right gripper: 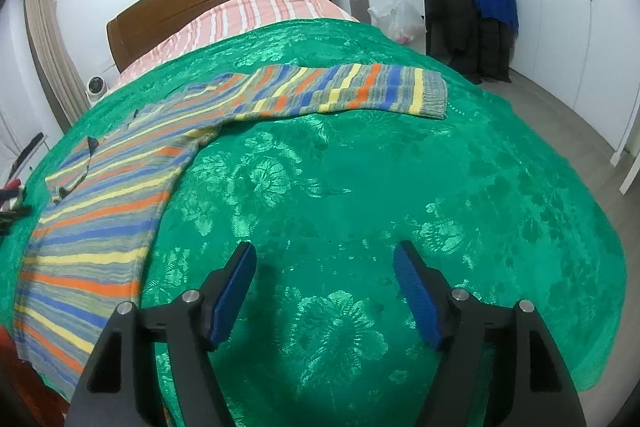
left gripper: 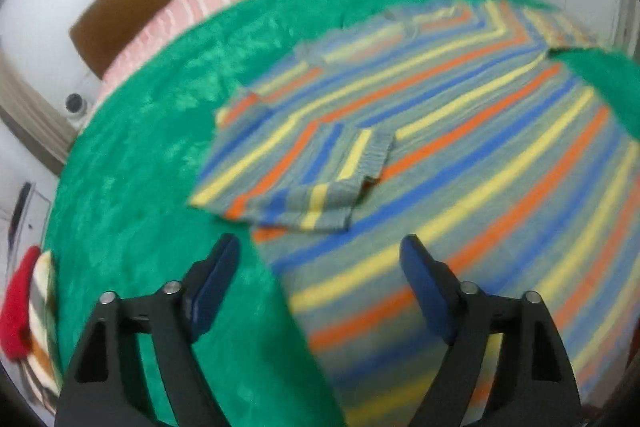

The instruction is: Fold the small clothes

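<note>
The left wrist view was smeared with motion blur, so the striped sweater lost its knit detail and its hem ran off the frame at 5 o'clock. The folded sleeve hid the cloth beneath it. At 9 o'clock a red-and-cream bundle was cut by the edge and could not be identified. In the right wrist view the sweater's lower left part left the frame at 8 o'clock, and the small items at 9 o'clock were too cropped to name.
</note>
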